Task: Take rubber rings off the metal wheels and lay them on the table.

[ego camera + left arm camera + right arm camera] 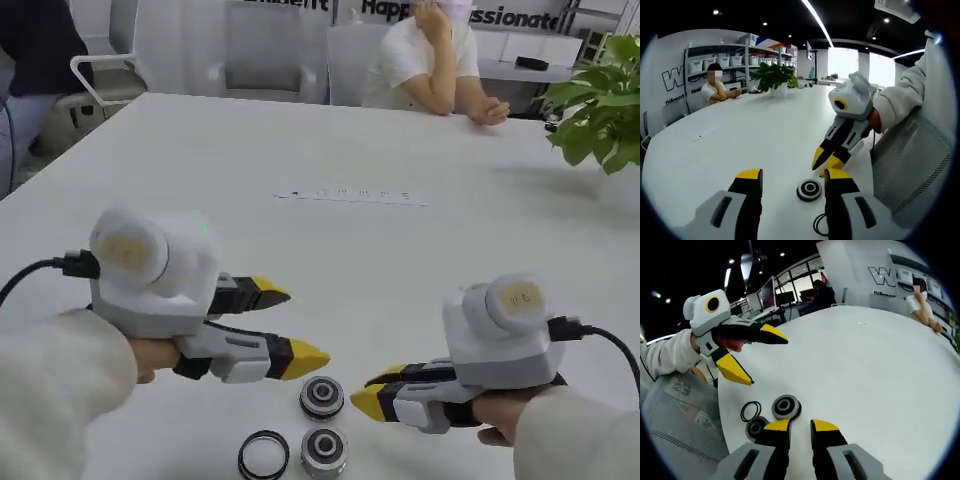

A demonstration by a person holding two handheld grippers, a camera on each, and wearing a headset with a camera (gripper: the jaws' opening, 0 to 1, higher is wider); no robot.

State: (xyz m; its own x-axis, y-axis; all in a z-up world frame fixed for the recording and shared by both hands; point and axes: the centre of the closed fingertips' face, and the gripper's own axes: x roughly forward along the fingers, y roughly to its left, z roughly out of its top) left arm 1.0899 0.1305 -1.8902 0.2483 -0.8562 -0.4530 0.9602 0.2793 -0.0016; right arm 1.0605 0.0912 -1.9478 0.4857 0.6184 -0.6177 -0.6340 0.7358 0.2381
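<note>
Just one rubber ring (264, 455) lies beside two metal wheels (322, 397).

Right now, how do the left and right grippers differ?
The left gripper has its jaws spread wide; the right gripper has its jaws at a narrow gap. The left gripper points in from the left of the metal wheels, the right gripper from their right. Both hold nothing.

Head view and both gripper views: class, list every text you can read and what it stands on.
"ssionate", cut off: back wall sign.
"Happ", cut off: same sign.
"W": wall logo, left gripper view.
Small line under the W: blurred.
Paper strip print: too small to read.
</note>
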